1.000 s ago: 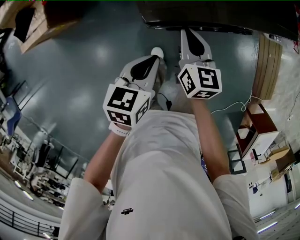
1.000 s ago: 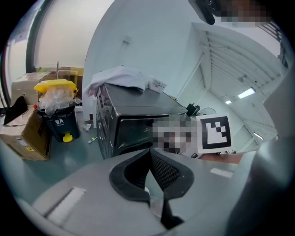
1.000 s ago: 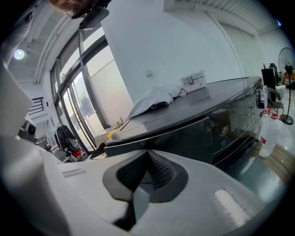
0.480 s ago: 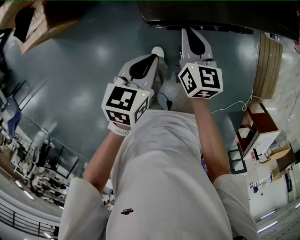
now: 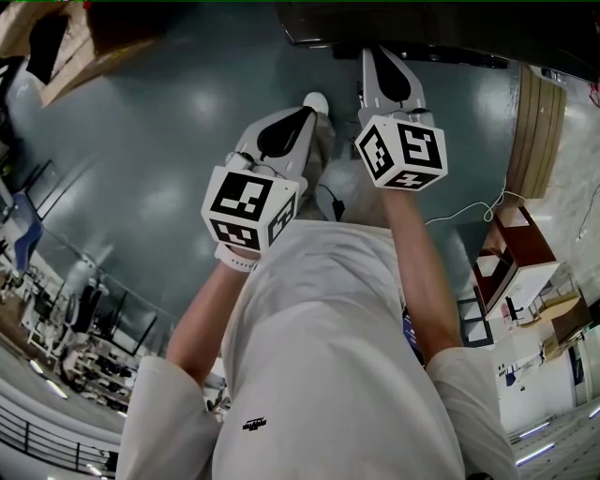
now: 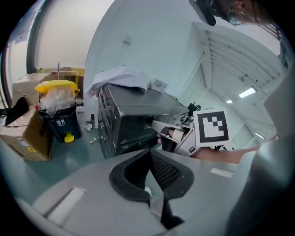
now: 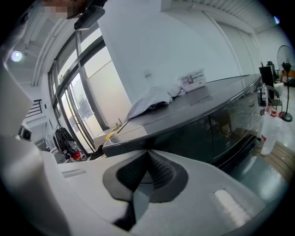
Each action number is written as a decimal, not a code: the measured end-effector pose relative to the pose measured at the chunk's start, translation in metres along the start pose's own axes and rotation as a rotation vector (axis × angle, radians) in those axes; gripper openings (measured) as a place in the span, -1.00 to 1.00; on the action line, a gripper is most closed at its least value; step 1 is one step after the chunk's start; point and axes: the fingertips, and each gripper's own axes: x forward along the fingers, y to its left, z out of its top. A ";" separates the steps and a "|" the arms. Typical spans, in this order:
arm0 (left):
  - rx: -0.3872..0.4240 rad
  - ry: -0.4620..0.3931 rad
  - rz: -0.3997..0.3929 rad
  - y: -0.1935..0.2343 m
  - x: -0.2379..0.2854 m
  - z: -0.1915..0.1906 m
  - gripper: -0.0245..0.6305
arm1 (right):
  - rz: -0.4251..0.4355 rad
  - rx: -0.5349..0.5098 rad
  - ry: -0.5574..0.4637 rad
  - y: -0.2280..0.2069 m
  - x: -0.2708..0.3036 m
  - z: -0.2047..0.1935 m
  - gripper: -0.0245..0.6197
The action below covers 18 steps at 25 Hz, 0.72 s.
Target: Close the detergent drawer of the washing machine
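The dark grey washing machine (image 5: 422,28) fills the top edge of the head view. The left gripper view shows its front corner (image 6: 133,115), and the right gripper view its top and front (image 7: 207,124). My right gripper (image 5: 375,54) is shut, and its tips (image 6: 156,126) rest against the upper front panel near the machine's corner. The drawer itself is hidden behind that gripper (image 7: 147,152). My left gripper (image 5: 305,114) hangs lower and to the left, away from the machine, its jaws (image 6: 150,154) shut with nothing in them.
A white cloth (image 7: 152,99) and a small box (image 7: 192,79) lie on the machine's top. A black bin (image 6: 62,122) and a cardboard box (image 6: 27,138) stand on the floor to the left. A plastic bottle (image 7: 269,131) stands by the machine's far end, and a white cable (image 5: 469,211) runs along the floor.
My right gripper has moved a little forward, up in the head view, toward the machine's front. The left gripper has barely moved.
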 end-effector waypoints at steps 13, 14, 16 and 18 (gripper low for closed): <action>0.009 -0.024 0.006 -0.010 -0.007 -0.002 -0.87 | 0.044 -0.009 0.018 -0.001 0.003 -0.003 -0.92; 0.011 -0.027 0.007 -0.010 -0.008 -0.002 -0.87 | 0.049 -0.011 0.020 -0.001 0.004 -0.004 -0.92; 0.015 -0.033 0.009 -0.012 -0.011 -0.001 -0.87 | 0.059 -0.017 0.025 -0.001 0.004 -0.004 -0.92; 0.020 -0.042 0.012 -0.012 -0.013 0.000 -0.87 | 0.069 -0.024 0.032 -0.001 0.004 -0.005 -0.92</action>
